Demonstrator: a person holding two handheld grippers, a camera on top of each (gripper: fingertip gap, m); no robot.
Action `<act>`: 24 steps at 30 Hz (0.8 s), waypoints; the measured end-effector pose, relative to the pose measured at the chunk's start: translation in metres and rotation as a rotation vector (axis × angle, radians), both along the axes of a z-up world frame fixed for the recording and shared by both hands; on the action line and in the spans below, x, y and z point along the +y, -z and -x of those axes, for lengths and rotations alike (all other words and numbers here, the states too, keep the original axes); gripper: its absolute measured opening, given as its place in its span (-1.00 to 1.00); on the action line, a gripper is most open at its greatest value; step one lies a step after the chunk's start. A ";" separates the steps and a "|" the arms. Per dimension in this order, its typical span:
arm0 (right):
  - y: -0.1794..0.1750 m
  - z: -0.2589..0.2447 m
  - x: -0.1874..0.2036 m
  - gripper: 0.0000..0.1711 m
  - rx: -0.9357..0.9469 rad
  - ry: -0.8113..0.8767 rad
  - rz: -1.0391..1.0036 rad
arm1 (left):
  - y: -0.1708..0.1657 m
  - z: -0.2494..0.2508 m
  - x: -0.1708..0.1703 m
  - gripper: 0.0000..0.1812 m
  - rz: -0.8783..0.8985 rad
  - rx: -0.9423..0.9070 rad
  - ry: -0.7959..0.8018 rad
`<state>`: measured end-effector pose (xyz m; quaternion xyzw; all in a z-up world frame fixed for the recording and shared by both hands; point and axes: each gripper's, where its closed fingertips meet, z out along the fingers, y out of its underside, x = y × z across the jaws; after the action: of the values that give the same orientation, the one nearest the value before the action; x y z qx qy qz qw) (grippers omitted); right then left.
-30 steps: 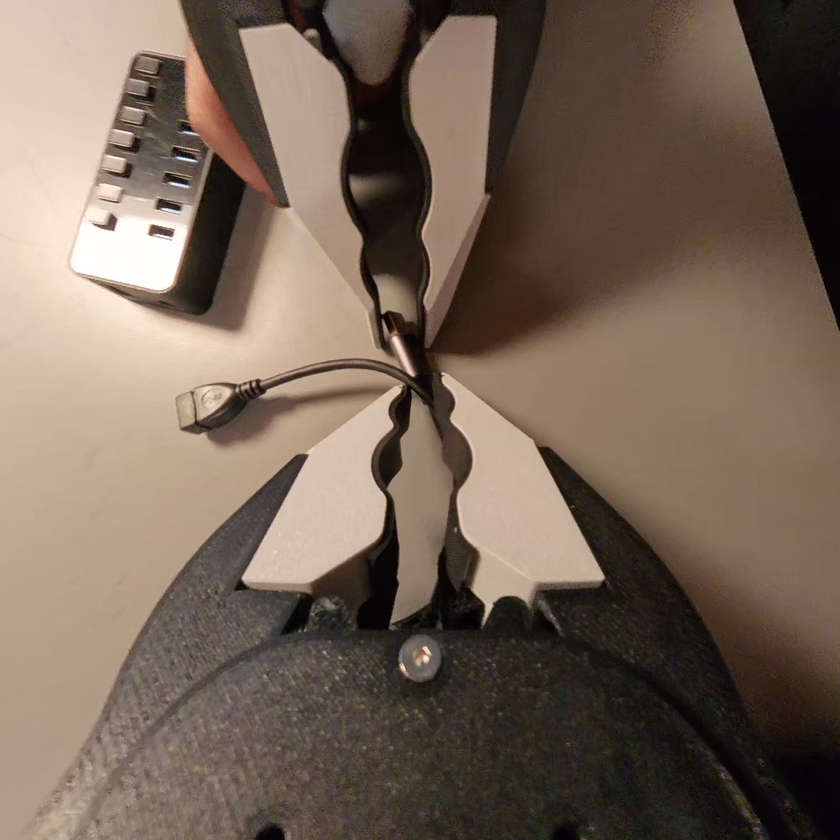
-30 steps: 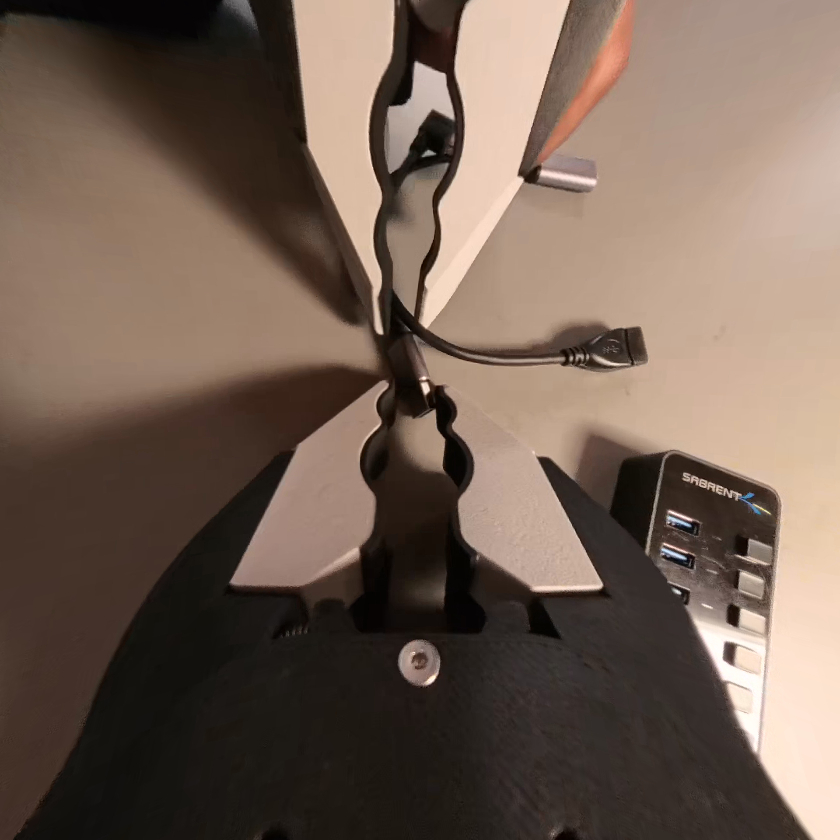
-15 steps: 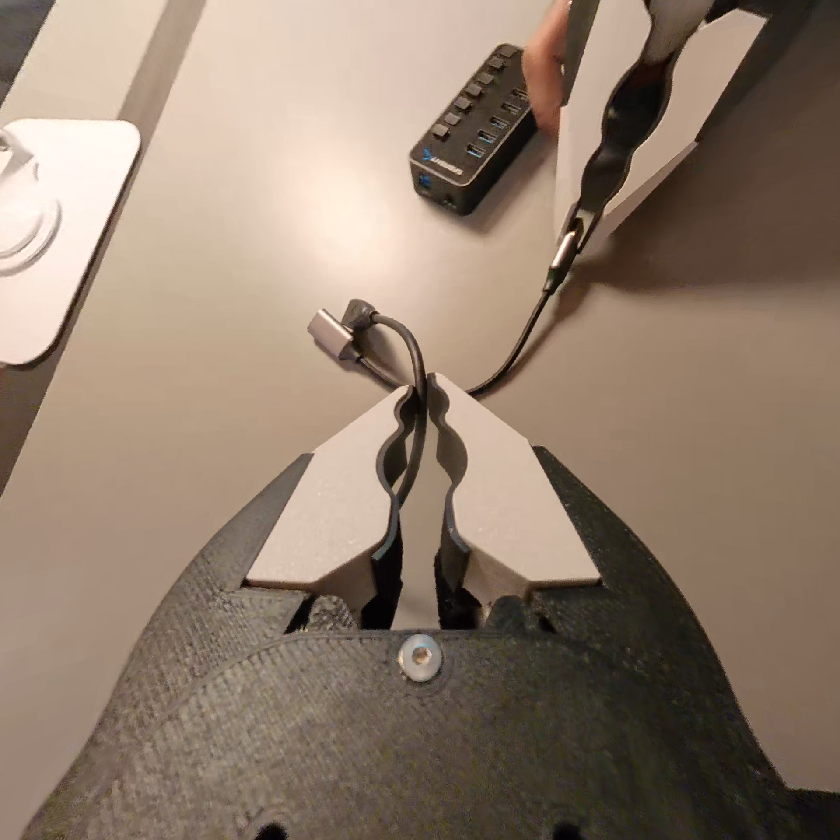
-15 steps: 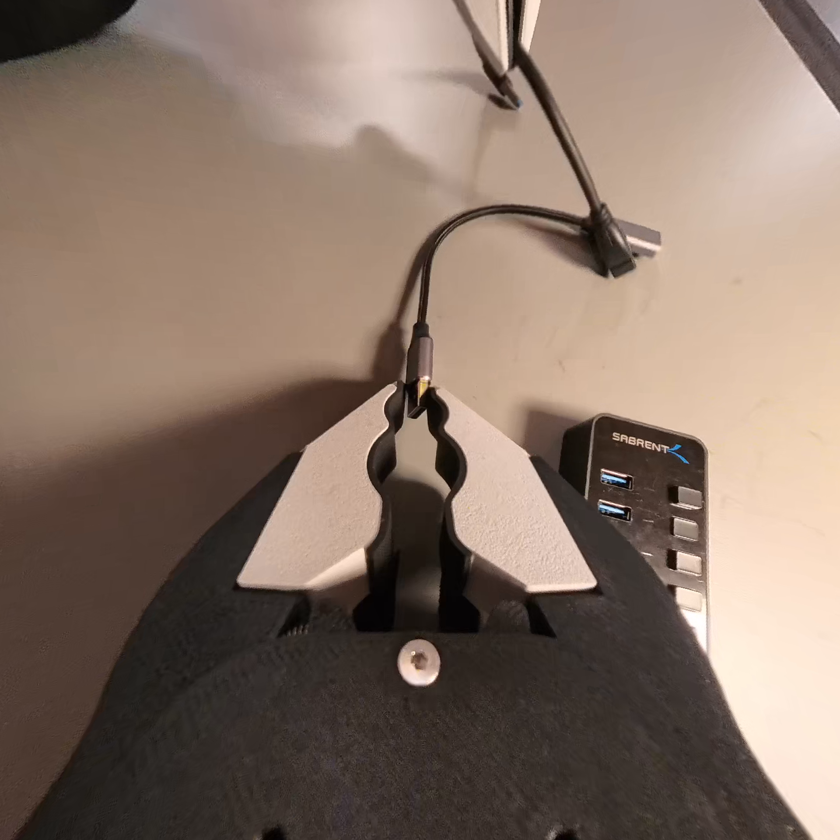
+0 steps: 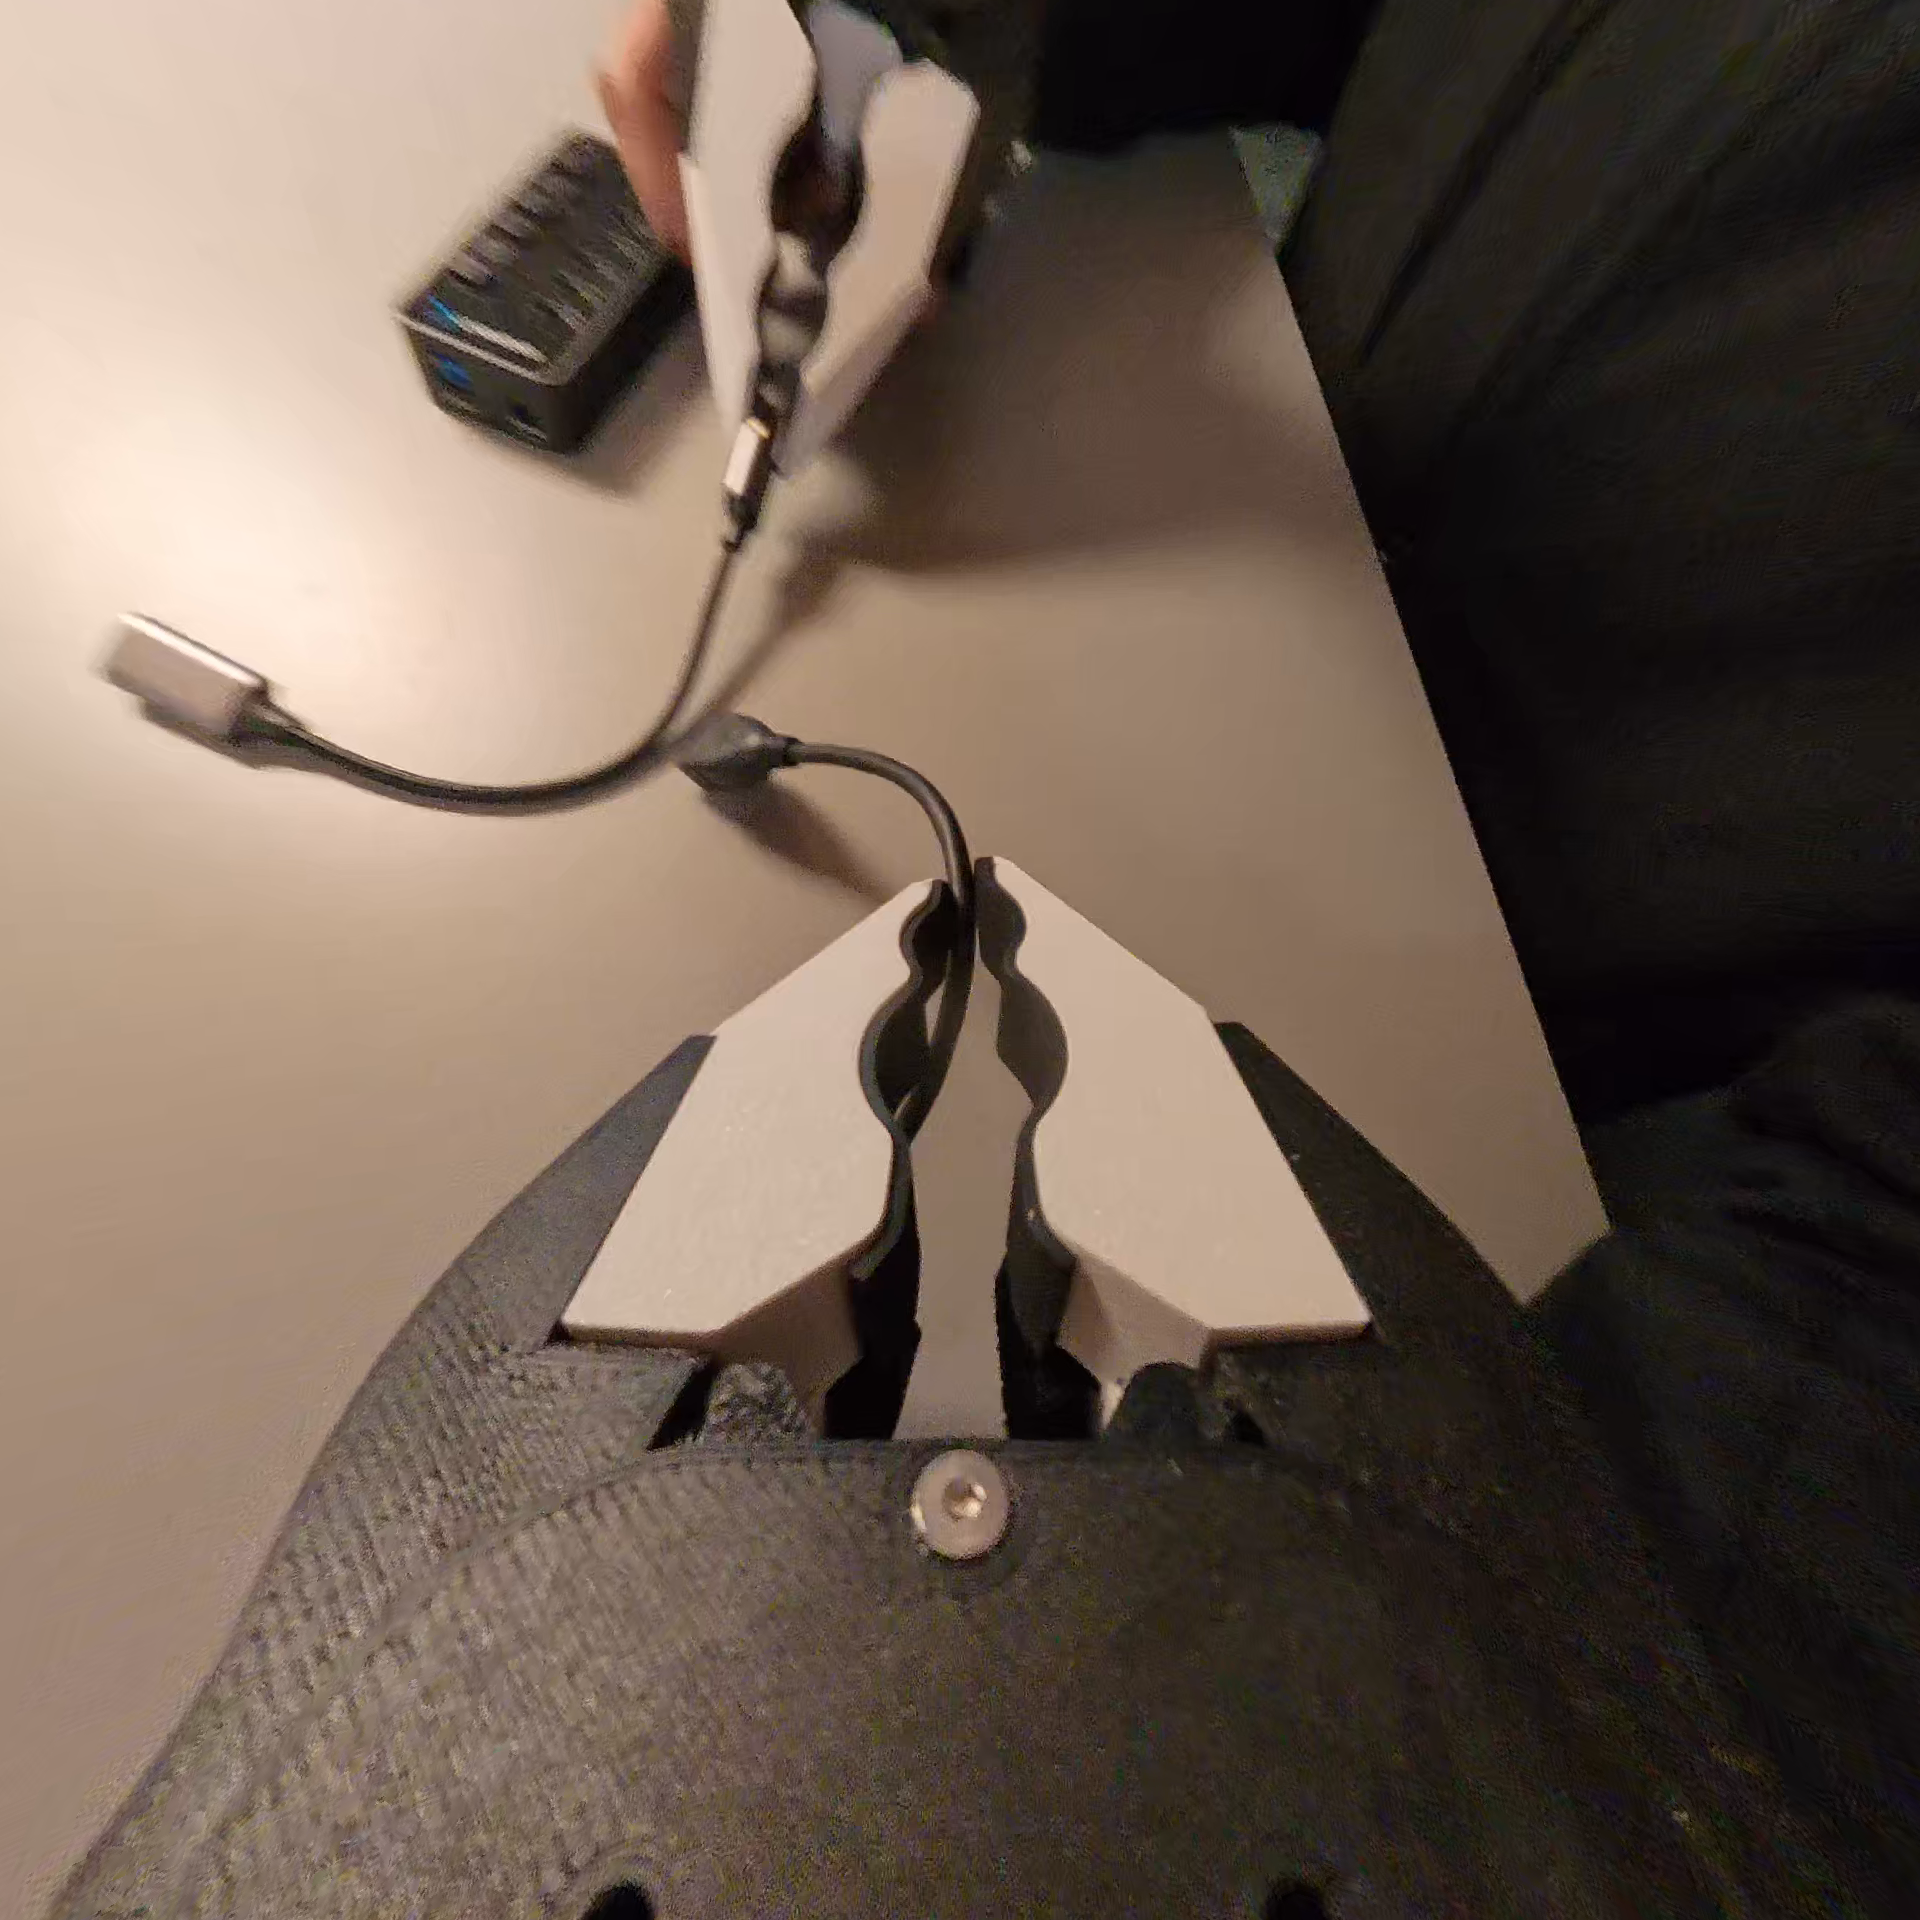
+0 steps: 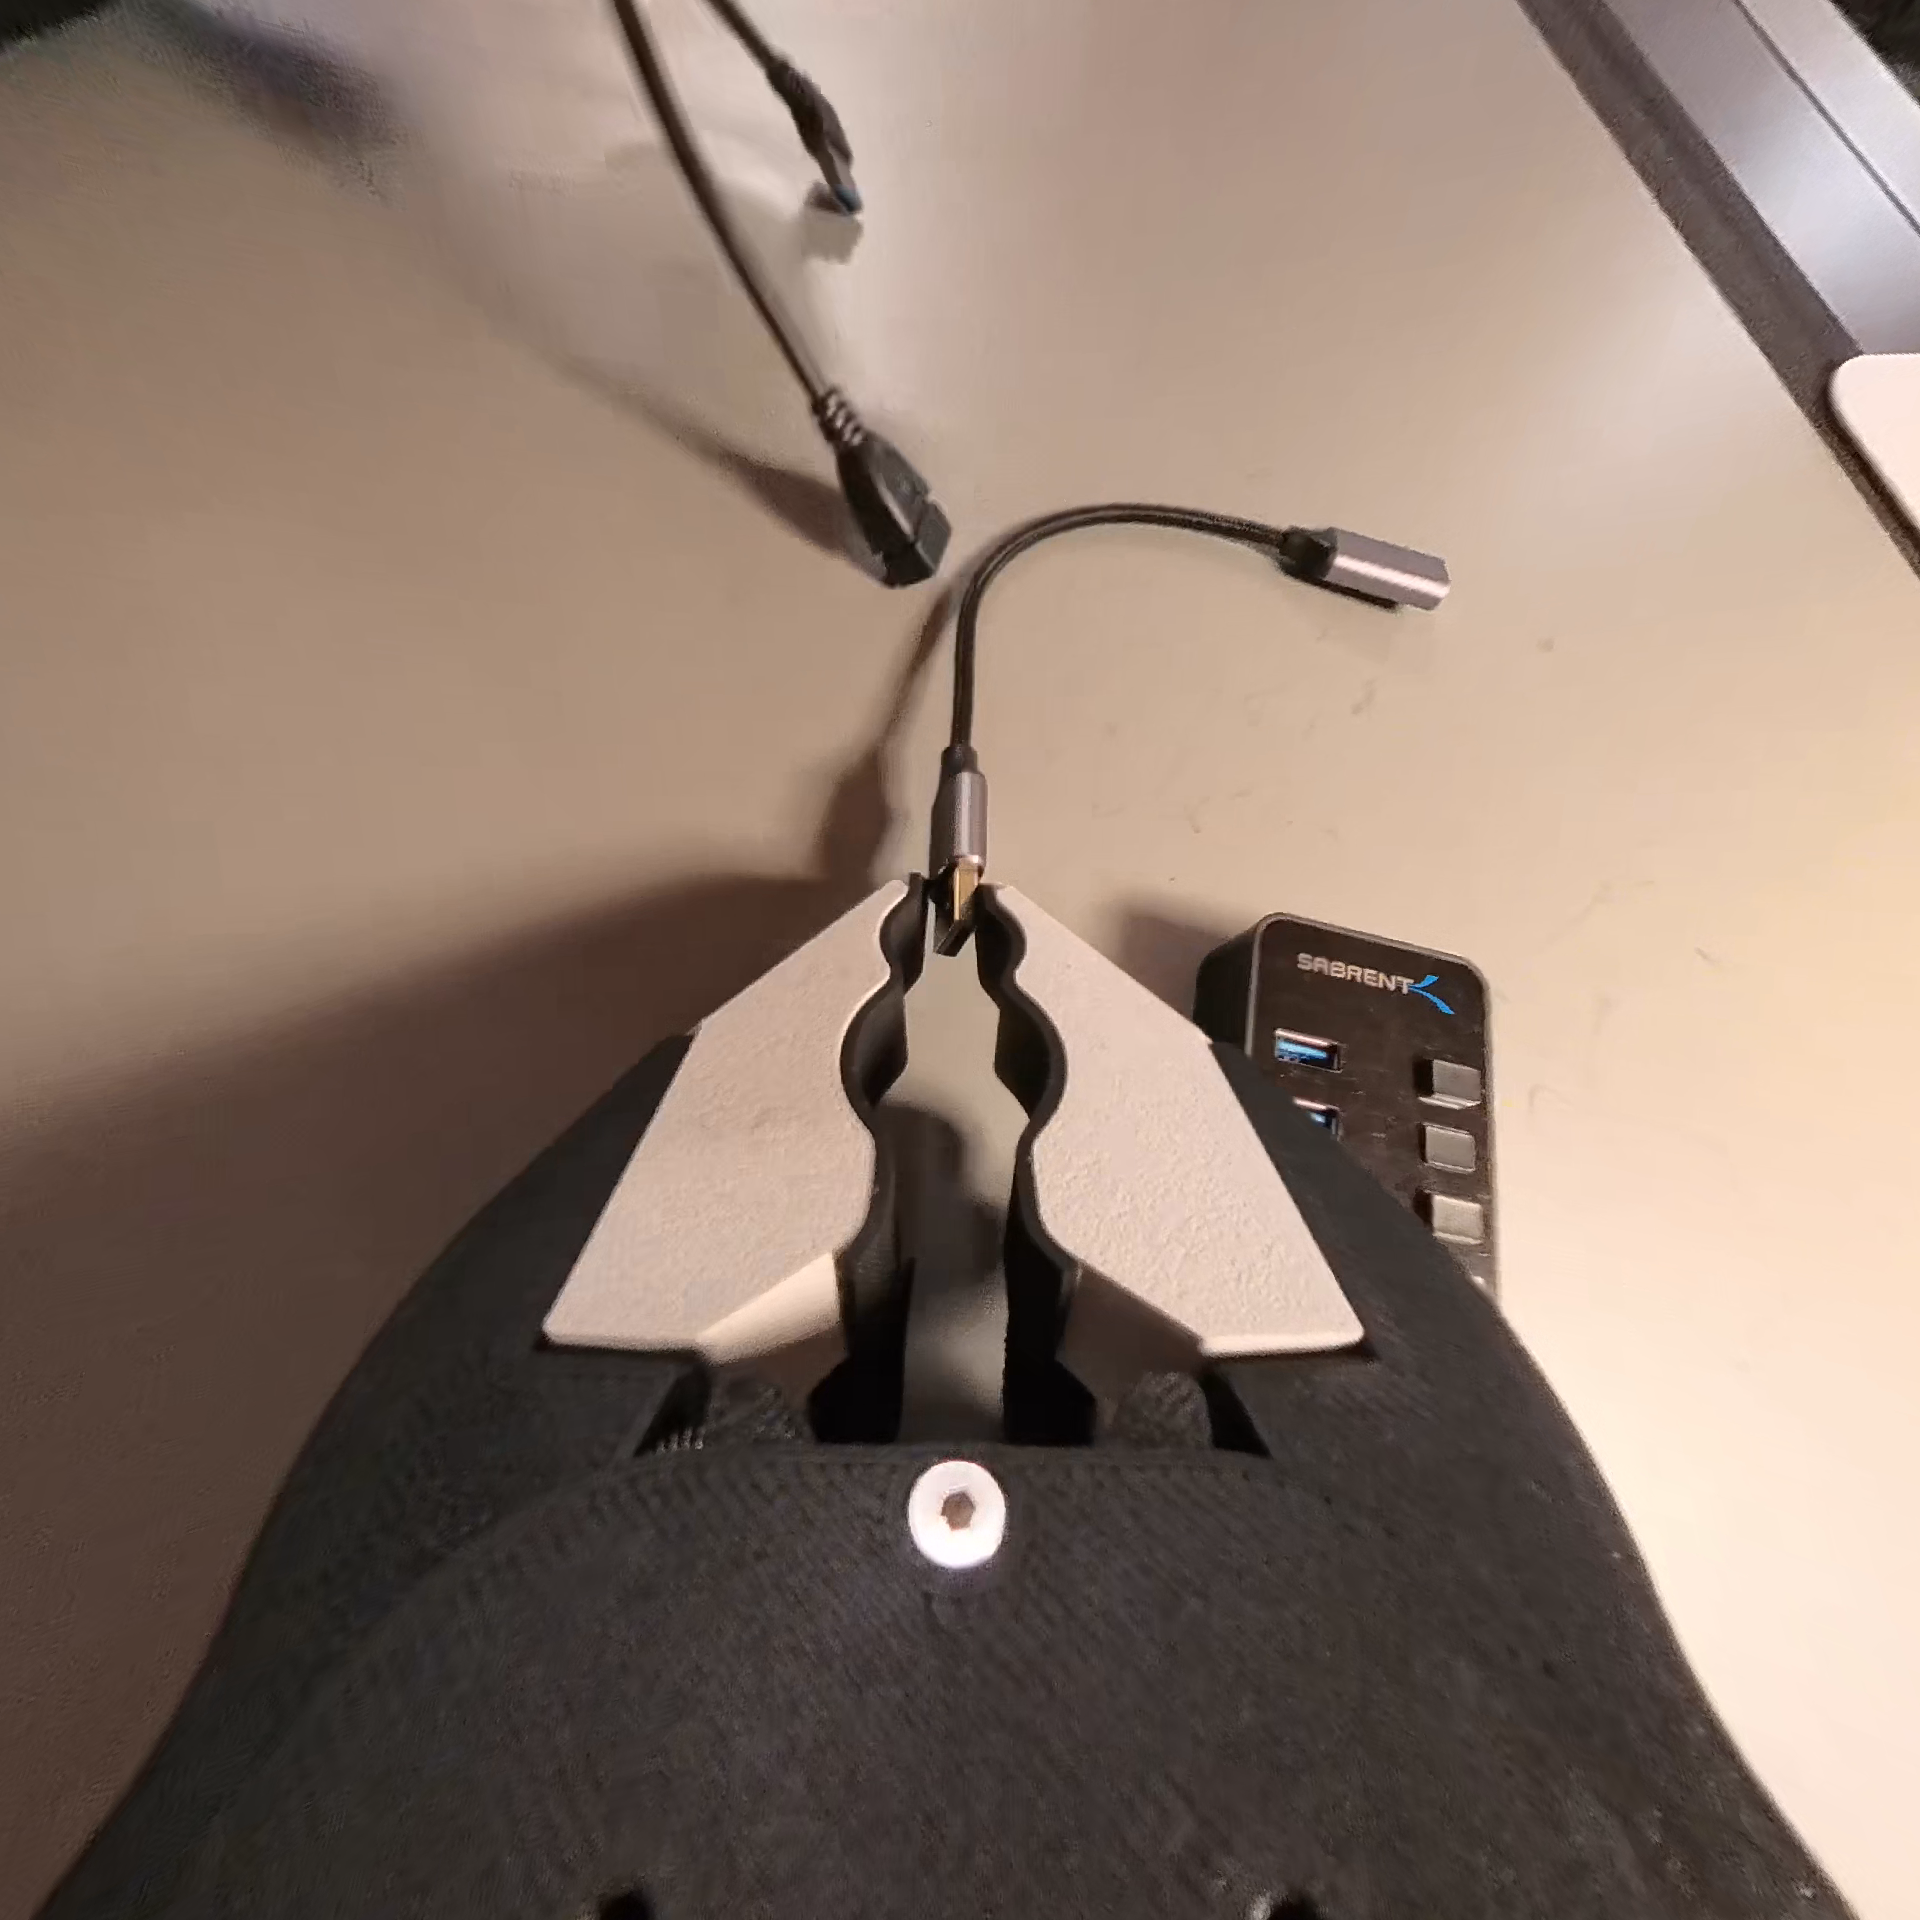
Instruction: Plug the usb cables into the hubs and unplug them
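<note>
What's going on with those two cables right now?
A person holds both tools. The right tool is shut on the plug of the braided grey cable, lifted beside the black USB hub. The left tool pinches the black cable, whose socket end hangs above the table. Neither cable is plugged into the hub.

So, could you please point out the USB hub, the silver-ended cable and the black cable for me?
USB hub (image 6: 1361, 997): right wrist view, on its glossy black top.
silver-ended cable (image 6: 1371, 566): right wrist view, on the free silver connector.
black cable (image 5: 940, 821): left wrist view, on the cord just above the fingertips.
</note>
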<state>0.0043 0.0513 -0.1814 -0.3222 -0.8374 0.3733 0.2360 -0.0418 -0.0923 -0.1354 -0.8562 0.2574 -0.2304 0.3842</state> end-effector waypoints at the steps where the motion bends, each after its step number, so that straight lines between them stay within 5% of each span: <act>1: -0.002 0.001 0.000 -0.90 0.009 0.003 0.005 | 0.006 -0.003 -0.001 -0.93 0.026 0.007 0.015; 7: -0.015 0.004 0.003 -0.91 0.101 0.010 -0.015 | 0.001 -0.008 0.025 -0.65 -0.030 -0.013 -0.035; 10: -0.023 0.006 0.003 -0.91 0.151 0.012 -0.017 | -0.009 -0.017 0.054 -0.67 -0.093 -0.082 -0.077; 24: -0.067 0.013 0.014 -0.93 0.343 0.082 0.123 | 0.002 -0.060 0.146 -0.55 0.152 -0.643 -0.378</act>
<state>-0.0088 0.0650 -0.1146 -0.3015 -0.7467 0.4632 0.3702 0.0183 0.0535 -0.1369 -0.7987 -0.0566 -0.4307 0.4165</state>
